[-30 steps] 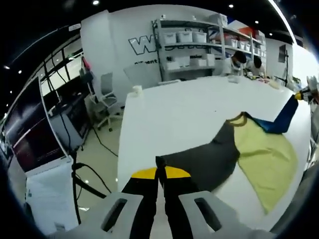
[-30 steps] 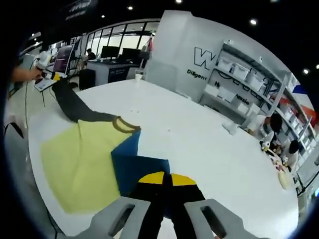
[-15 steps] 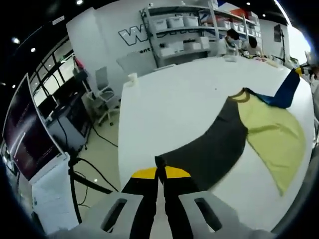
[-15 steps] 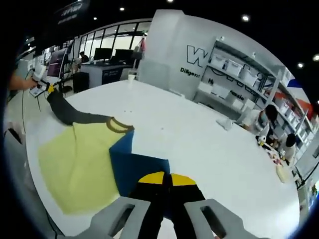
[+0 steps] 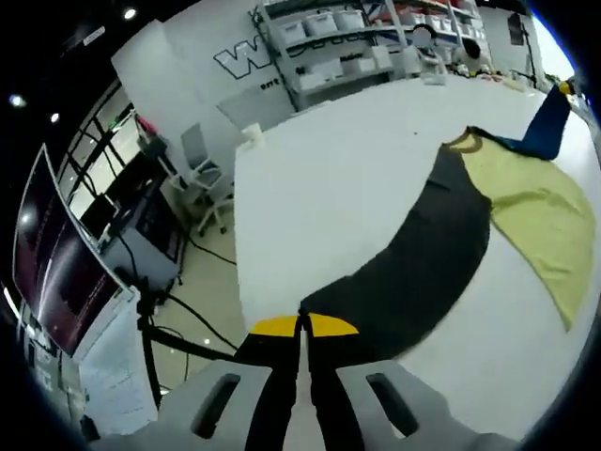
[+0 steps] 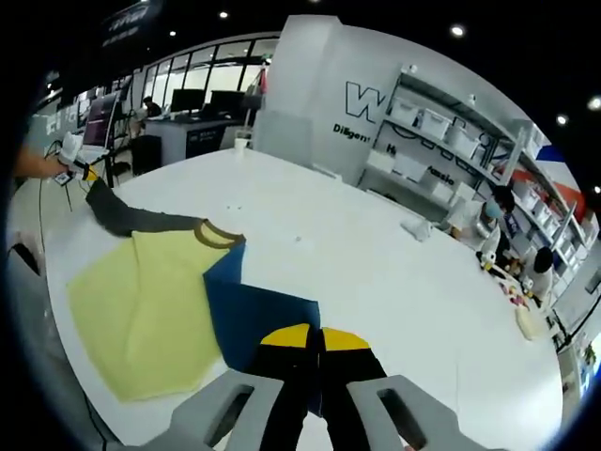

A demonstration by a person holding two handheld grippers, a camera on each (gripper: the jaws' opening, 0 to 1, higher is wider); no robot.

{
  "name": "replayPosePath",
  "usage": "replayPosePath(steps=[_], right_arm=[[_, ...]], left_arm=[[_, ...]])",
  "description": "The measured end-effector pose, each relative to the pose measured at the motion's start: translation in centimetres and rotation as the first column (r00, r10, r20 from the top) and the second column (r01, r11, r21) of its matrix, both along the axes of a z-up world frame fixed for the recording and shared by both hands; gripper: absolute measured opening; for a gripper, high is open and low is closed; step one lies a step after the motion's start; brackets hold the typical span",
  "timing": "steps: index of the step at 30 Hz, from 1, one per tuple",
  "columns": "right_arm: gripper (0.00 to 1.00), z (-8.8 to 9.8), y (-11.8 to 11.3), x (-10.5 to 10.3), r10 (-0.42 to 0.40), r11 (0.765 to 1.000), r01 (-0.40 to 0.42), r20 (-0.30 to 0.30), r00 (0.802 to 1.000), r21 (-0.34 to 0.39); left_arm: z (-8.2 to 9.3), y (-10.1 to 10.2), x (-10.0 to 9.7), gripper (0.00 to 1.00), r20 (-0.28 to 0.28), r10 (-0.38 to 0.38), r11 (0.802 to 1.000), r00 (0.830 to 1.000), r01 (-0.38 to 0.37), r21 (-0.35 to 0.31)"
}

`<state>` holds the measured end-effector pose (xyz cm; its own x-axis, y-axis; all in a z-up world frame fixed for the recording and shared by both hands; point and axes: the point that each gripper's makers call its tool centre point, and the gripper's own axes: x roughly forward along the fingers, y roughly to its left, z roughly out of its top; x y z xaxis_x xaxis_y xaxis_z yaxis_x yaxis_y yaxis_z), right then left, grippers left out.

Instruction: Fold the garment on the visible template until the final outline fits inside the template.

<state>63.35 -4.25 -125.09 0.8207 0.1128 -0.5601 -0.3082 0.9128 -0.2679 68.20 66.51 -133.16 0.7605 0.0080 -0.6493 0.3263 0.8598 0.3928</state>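
Note:
The garment lies spread on the white table [image 5: 347, 178]: a yellow body [image 5: 535, 207] with a brown collar [image 6: 218, 235], a dark grey sleeve [image 5: 413, 272] and a blue sleeve [image 6: 254, 315]. My left gripper [image 5: 302, 324] is shut on the end of the grey sleeve near the table's edge. My right gripper [image 6: 313, 340] is shut on the end of the blue sleeve. In the right gripper view, the left gripper [image 6: 80, 169] shows far left in a hand, holding the grey sleeve [image 6: 127, 218]. The blue sleeve [image 5: 543, 132] rises toward the right gripper [image 5: 562, 87].
A paper cup [image 5: 252, 134] stands at the table's far corner. Beyond the table are an office chair [image 5: 202, 178], a large monitor [image 5: 56, 272] on a stand and shelves [image 5: 329, 38] with white bins. People [image 6: 507, 244] sit at the far end.
The two sleeves have been drawn further apart, so the garment lies stretched wider and flatter. The grey sleeve reaches longer across the left gripper view. Both grips have held.

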Motion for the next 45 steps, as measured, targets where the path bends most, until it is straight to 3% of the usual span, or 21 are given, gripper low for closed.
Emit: replayPosePath(steps=[9, 17, 19, 23, 29, 32, 38, 45], right_arm=[[0.0, 0.6, 0.3, 0.7, -0.004, 1.0, 0.004, 0.012, 1.0, 0.002], [0.0, 1.4, -1.8, 0.9, -0.104, 0.994, 0.102, 0.029, 0.994, 0.049], [0.0, 1.6, -2.7, 0.6, -0.147, 0.987, 0.144, 0.037, 0.988, 0.071], [0.0, 1.6, -4.0, -0.2, -0.202, 0.974, 0.197, 0.031, 0.979, 0.114], [0.0, 1.6, -4.3, -0.9, -0.21, 0.974, 0.206, 0.026, 0.977, 0.098], [0.0, 1.9, -4.6, -1.0, -0.219, 0.972, 0.215, 0.031, 0.975, 0.1], [0.0, 2.1, -5.5, -1.3, -0.236, 0.968, 0.232, 0.029, 0.971, 0.093], [0.0, 1.7, -6.5, -2.1, -0.251, 0.966, 0.249, 0.009, 0.968, 0.072]], left_arm=[[-0.3, 1.2, -1.3, 0.05, -0.011, 0.025, 1.0, 1.0, -0.026, -0.003], [-1.0, 0.8, -2.2, 0.05, -0.038, 0.013, 1.0, 0.999, -0.014, -0.011], [-1.9, 0.3, -2.6, 0.05, -0.076, 0.011, 0.999, 0.997, -0.014, -0.04], [-3.3, -0.4, -3.1, 0.05, -0.097, -0.019, 1.0, 0.995, 0.017, -0.019], [-5.3, -1.4, -3.6, 0.1, -0.152, -0.026, 0.998, 0.988, 0.017, -0.059], [-5.9, -1.6, -3.5, 0.1, -0.155, -0.037, 0.998, 0.987, 0.028, -0.056], [-7.7, -2.4, -3.4, 0.11, -0.205, -0.016, 0.989, 0.979, -0.014, -0.148], [-8.6, -2.4, -3.7, 0.1, -0.217, 0.023, 0.986, 0.976, -0.057, -0.154]])
